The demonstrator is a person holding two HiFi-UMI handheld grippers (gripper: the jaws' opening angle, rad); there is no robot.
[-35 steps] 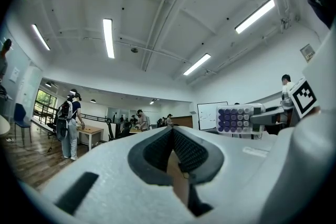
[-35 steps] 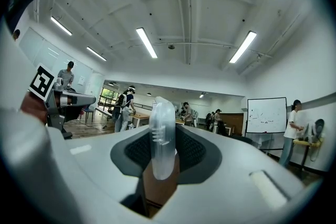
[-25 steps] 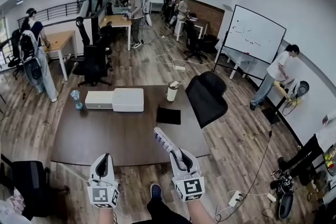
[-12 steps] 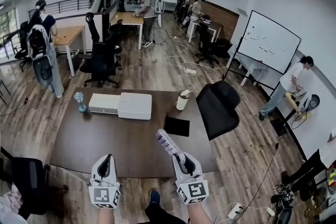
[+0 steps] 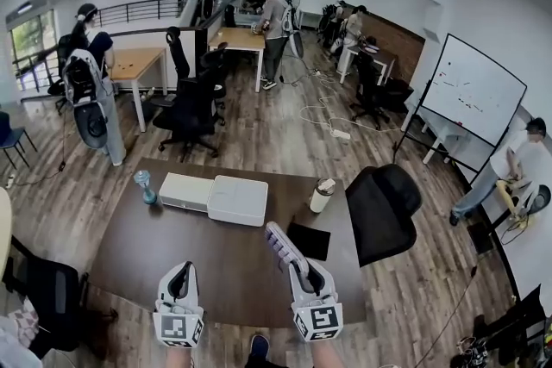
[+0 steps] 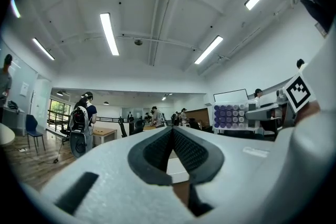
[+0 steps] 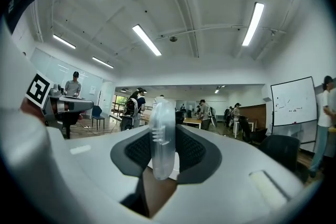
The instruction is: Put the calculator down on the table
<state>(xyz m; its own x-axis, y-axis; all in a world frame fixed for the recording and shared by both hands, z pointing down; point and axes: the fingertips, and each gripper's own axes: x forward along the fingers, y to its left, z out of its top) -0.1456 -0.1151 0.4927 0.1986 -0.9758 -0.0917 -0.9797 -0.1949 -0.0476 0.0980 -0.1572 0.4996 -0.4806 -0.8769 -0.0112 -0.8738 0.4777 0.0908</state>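
A white calculator (image 5: 281, 245) with purple keys sticks out forward and to the left from my right gripper (image 5: 299, 268), which is shut on it above the near part of the dark brown table (image 5: 164, 241). In the right gripper view the calculator (image 7: 161, 118) stands edge-on between the black pads (image 7: 191, 152). My left gripper (image 5: 180, 271) hangs level beside it over the table's near edge, shut with nothing in it. In the left gripper view its gripper (image 6: 171, 131) has its pads together at the tip, and the calculator (image 6: 229, 115) shows at the right.
On the table lie two white boxes (image 5: 217, 197), a lidded cup (image 5: 321, 196), a black pad (image 5: 309, 241) and a small blue object (image 5: 145, 184). A black office chair (image 5: 384, 209) stands at the table's right end. Several people, desks and a whiteboard (image 5: 470, 100) stand further off.
The person has walked up to the table. Both grippers have come forward from over the floor to over its near edge. The calculator stays in the right gripper.
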